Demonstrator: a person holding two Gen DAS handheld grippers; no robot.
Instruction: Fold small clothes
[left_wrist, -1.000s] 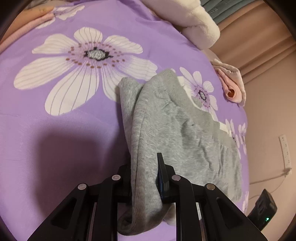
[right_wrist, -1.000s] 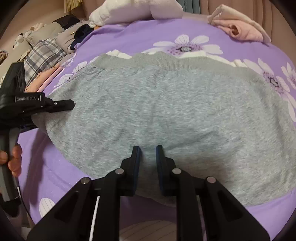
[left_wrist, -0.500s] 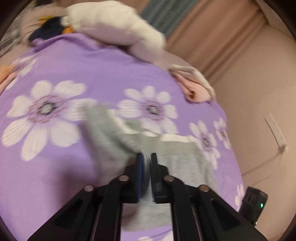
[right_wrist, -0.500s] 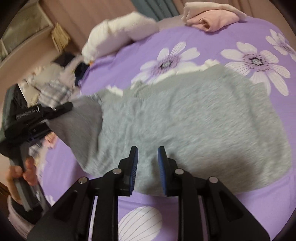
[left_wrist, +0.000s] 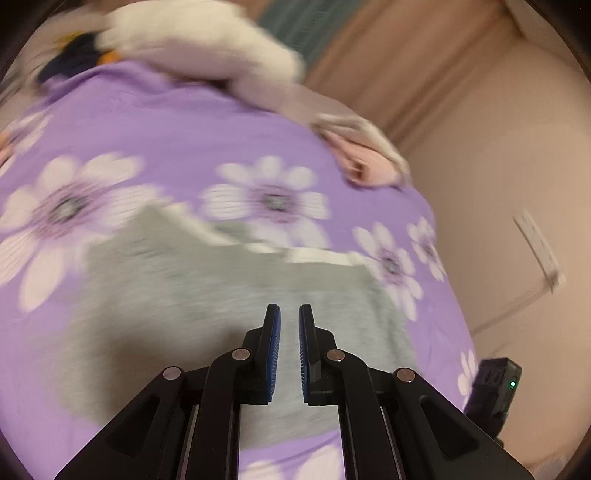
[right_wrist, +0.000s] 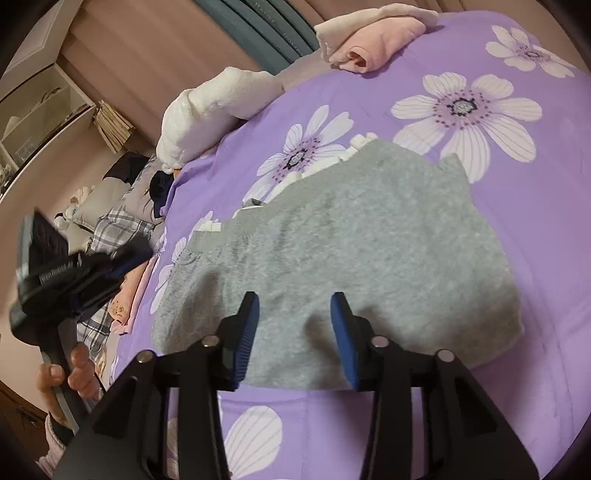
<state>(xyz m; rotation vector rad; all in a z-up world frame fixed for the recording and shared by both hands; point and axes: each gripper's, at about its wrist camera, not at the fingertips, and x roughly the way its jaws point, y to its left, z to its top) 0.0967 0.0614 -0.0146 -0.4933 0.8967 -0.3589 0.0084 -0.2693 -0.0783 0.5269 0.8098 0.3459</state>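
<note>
Purple flowered bedspread (right_wrist: 480, 406) fills both views. Grey garment (right_wrist: 351, 258) lies flat on it, roughly mid-bed, already folded into a compact rectangle; a white edge (right_wrist: 325, 162) peeks out along its far side. Folded pink garment (right_wrist: 373, 48) sits near the far edge of the bed, well apart from the grey one. White plush blanket (right_wrist: 218, 107) at the head end, with a pile of unfolded clothes (right_wrist: 122, 229) off the bed's left side.

Right gripper (right_wrist: 293, 332): jaws wide apart, nothing in them, hovering over the near edge of the grey garment. Left gripper (left_wrist: 289, 350): jaws slightly apart, blue pads visible, gap between them empty, above the garment's near half. Left wrist view is motion-blurred, so fine creases can't be read there. In the right wrist view the left gripper shows off to the left, clear of the cloth, the person's hand (right_wrist: 66, 369) on its handle.

Step, as I read it: a fold has just been laid down and both grippers are free. The garment looks close to done, maybe one more fold.

Next move: either regrip two corners on one short side and bring them over to the opposite edge, keeping edges aligned, or pick the whole stack up and park it beside the pink garment. Grab through all layers, or the top layer peels off and the fold opens.
</note>
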